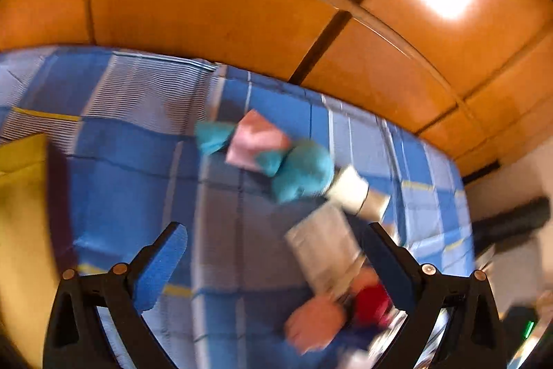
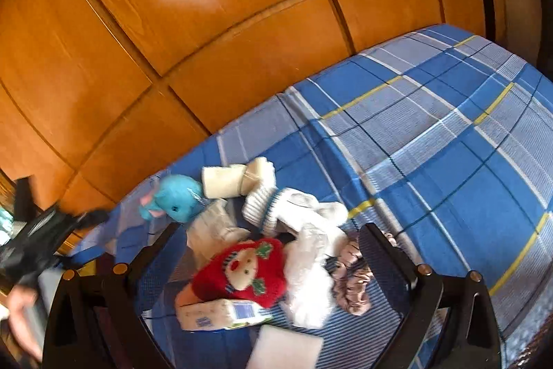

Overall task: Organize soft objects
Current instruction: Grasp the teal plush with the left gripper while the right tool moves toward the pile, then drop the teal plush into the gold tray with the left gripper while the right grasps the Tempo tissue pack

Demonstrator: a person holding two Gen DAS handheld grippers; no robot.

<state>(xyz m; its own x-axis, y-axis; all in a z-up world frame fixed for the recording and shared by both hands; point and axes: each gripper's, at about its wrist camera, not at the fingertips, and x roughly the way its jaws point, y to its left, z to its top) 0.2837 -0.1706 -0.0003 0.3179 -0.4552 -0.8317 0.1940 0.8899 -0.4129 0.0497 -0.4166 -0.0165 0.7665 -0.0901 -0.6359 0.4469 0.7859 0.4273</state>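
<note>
Left gripper: jaws wide apart, empty, above the blue plaid bedspread. Its blurred view shows the turquoise plush elephant at 12 o'clock. Right gripper: jaws wide apart, empty, above the pile. Only the right view resolves the red Santa-face knit, white socks and wipes packet at 6 o'clock.

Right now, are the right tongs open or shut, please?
Open: the right tongs stand wide apart over the red Christmas plush, gripping nothing.
</note>
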